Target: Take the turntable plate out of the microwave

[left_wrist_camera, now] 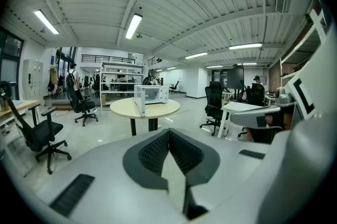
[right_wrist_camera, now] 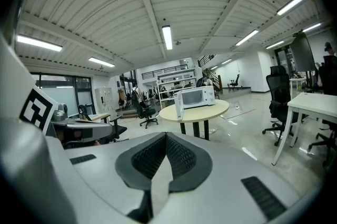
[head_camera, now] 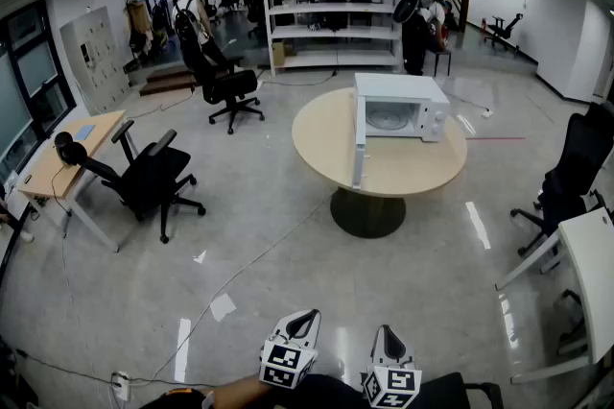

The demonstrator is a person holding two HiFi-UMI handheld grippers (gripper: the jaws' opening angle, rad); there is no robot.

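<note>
Presently the task is not yet under way at the appliance. The microwave (head_camera: pixel 398 108) stands on the round table (head_camera: pixel 413 169), well apart from the person, with open floor (head_camera: pixel 269 244) between. Its door (head_camera: pixel 359 143) hangs open toward the viewer, so the cavity is accessible; the turntable plate (head_camera: pixel 389 117) sits inside, seen as a pale disc on the cavity floor.

The left hand-held gripper (head_camera: pixel 303 319) and right hand-held gripper (head_camera: pixel 387 335) are carried low and close to the body, side by side, pointing toward the table. Each gripper view shows the jaws closed together with nothing between them. Judgement: a carrying posture for the approach, since no reach is possible from this distance.
</note>
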